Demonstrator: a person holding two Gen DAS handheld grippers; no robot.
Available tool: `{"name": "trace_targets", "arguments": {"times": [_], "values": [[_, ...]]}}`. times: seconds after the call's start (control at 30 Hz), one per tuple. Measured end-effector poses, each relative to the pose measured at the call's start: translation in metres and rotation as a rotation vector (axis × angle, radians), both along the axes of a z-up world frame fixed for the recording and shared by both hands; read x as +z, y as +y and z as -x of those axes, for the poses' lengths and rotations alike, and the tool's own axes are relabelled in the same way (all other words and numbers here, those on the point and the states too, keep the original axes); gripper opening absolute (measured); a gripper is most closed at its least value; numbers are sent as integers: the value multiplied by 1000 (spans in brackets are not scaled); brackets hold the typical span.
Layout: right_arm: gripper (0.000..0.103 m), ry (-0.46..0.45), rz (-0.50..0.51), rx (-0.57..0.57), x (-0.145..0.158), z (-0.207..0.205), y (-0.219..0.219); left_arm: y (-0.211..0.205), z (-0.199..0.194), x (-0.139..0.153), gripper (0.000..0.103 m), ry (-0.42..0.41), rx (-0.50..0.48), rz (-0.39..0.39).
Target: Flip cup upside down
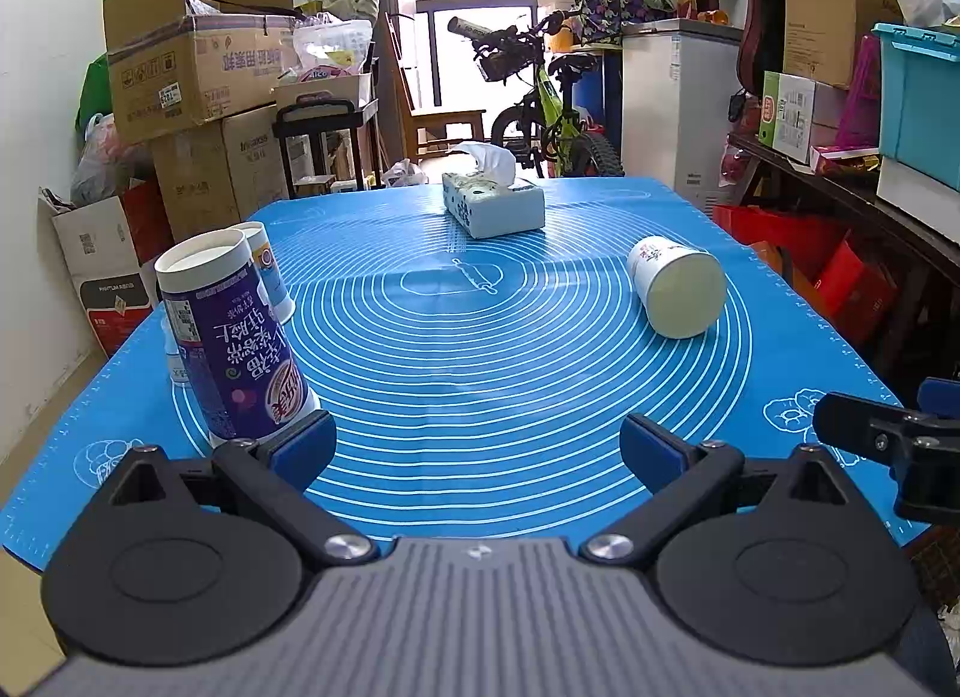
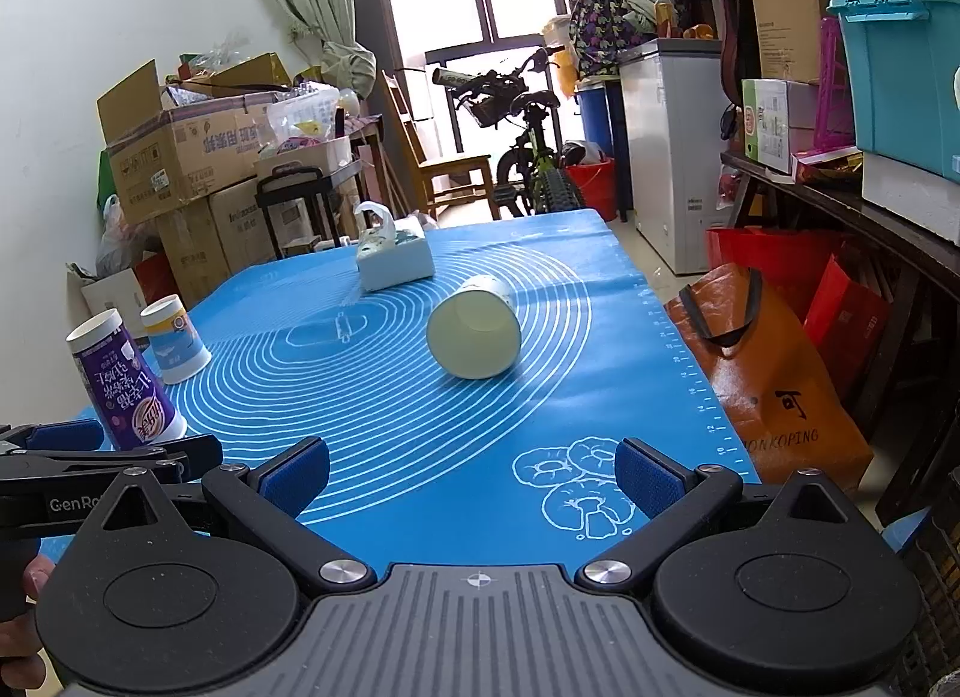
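A white paper cup [image 1: 675,286] lies on its side on the blue mat [image 1: 480,349], its open mouth toward me; it also shows in the right wrist view [image 2: 474,331]. A purple cup [image 1: 231,337] stands upside down at the mat's left, close to my left gripper's left finger; it also shows in the right wrist view [image 2: 126,382]. A smaller blue and white cup [image 1: 270,271] stands upside down behind it. My left gripper [image 1: 477,448] is open and empty, low over the mat's near edge. My right gripper [image 2: 471,475] is open and empty, near the lying cup's side of the mat.
A tissue box [image 1: 492,202] sits at the far middle of the mat. Cardboard boxes [image 1: 192,78] stack along the left wall. A bicycle [image 1: 540,114] and white freezer [image 1: 678,108] stand behind the table. An orange bag [image 2: 762,373] and shelves [image 2: 870,205] are on the right.
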State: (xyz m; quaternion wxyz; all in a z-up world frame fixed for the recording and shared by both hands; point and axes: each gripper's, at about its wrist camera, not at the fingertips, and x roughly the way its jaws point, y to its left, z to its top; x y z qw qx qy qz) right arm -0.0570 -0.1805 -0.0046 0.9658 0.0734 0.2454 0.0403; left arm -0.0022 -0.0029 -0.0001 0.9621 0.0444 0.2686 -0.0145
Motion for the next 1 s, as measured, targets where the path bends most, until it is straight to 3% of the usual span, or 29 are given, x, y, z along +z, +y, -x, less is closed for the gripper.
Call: {"name": "trace_targets", "arguments": {"times": [1.0], "values": [[100, 0, 1, -1, 0, 1, 2, 4, -1, 4, 100, -5, 5, -1]]}}
